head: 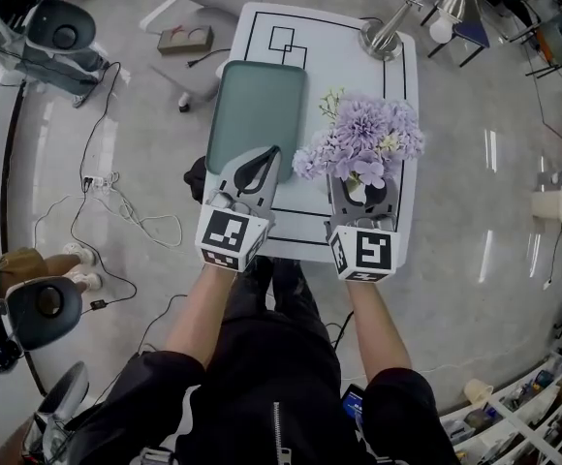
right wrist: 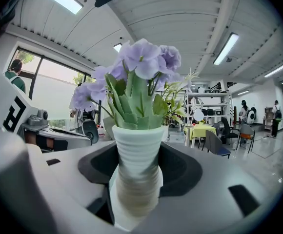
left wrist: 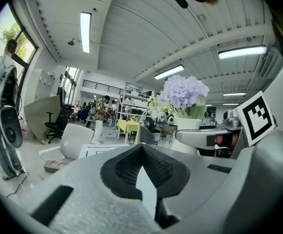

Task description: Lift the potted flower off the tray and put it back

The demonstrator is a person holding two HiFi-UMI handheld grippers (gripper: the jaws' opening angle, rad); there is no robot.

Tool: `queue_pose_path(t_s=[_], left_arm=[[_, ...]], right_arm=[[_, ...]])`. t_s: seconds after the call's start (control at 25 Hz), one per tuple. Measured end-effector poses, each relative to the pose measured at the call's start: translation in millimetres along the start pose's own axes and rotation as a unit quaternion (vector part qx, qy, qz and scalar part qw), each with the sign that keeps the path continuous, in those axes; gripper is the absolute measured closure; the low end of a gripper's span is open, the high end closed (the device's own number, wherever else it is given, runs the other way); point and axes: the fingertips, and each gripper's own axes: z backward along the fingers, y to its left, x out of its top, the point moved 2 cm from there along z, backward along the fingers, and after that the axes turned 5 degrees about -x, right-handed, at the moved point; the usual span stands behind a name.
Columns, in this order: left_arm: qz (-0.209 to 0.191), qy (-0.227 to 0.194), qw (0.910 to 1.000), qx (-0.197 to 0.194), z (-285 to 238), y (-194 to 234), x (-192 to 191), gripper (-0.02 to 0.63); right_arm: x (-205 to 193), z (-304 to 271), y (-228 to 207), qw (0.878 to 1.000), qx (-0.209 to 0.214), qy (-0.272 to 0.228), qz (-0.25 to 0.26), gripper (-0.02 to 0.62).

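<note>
the right tool (right wrist: pixel 137 179) pinches the potted flower (right wrist: pixel 140 106) by its ribbed white pot, right of centre frame beside the green tray (head: pixel 257 114), over the bench (head: pixel 397 76). the top-heavy blooms could tip it or let it slip. the left tool (left wrist: pixel 144 177) is pressed together, empty.

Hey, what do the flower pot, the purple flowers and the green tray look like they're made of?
Flower pot: white, ribbed, matte; probably ceramic or plastic, cannot tell which.
Purple flowers: likely artificial fabric, given the stiff, uniform petals.
Green tray: smooth, dull sheen, rounded moulded rim; probably plastic.
</note>
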Motion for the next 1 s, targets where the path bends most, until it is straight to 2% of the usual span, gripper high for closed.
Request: queue_pose_path(t_s=[0.44, 1.0], left_arm=[[0.001, 0.01, 0.9997, 0.021, 14, 3, -1, 0.601], [0.019, 0.019, 0.9984, 0.05, 21, 19, -17, 0.601]], right_arm=[[0, 7, 6, 1.0, 0.004, 0.001, -0.004, 0.353], [-8, -10, 6, 1.0, 0.02, 0.005, -0.009, 0.353]])
